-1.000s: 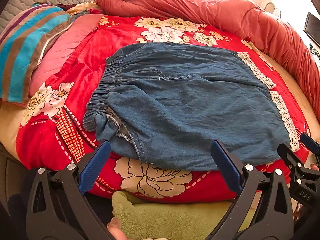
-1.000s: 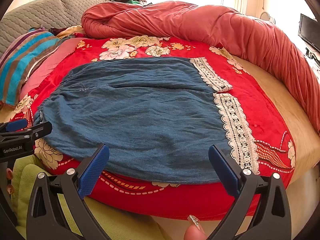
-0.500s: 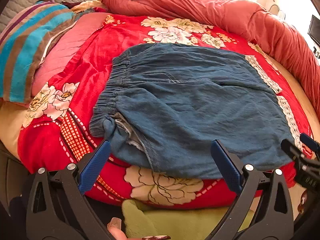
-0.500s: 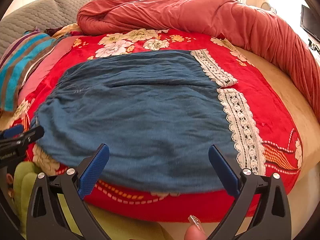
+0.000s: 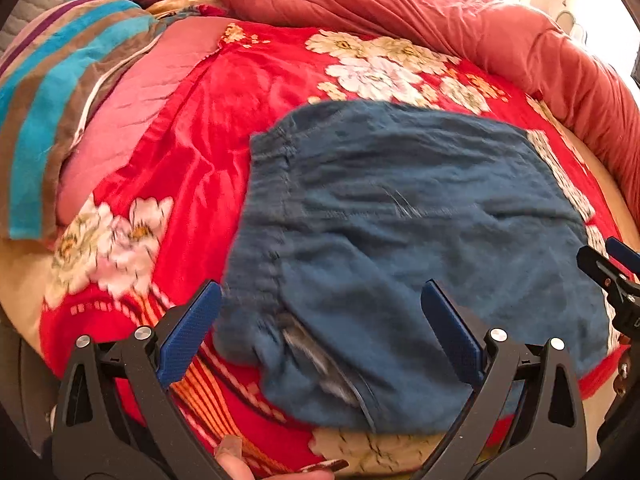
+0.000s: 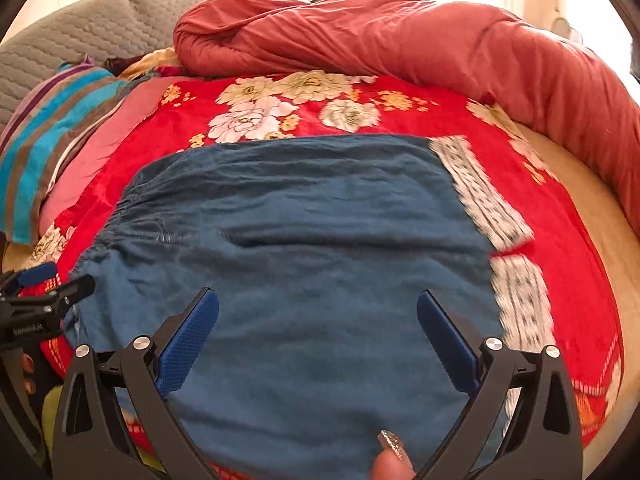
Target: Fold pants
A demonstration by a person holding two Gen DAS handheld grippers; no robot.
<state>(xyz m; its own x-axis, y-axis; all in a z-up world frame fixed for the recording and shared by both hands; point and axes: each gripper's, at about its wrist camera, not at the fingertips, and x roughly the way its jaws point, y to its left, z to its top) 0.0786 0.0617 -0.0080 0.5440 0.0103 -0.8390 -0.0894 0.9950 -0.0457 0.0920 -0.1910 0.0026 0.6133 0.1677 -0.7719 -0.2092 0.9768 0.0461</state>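
Observation:
Blue denim pants (image 5: pixel 420 232) lie flat on a red floral blanket, elastic waistband at the left, white lace hems (image 6: pixel 484 196) at the right. My left gripper (image 5: pixel 320 336) is open, its blue pads over the near waistband corner, not holding cloth. My right gripper (image 6: pixel 318 340) is open over the near leg of the pants (image 6: pixel 312 248), left of the lace hem. Each gripper shows at the edge of the other's view: the right one (image 5: pixel 616 280) and the left one (image 6: pixel 44 296).
The red floral blanket (image 6: pixel 288 100) covers the bed. A rolled salmon quilt (image 6: pixel 400 36) runs along the back and right. A striped pillow (image 5: pixel 52 92) and pink cushion (image 5: pixel 132 112) lie at the left. A grey quilted headboard (image 6: pixel 80 36) is behind.
Both grippers have moved forward and lower, from the bed's front edge to above the near edge of the pants. The pants have not moved. Both stay open.

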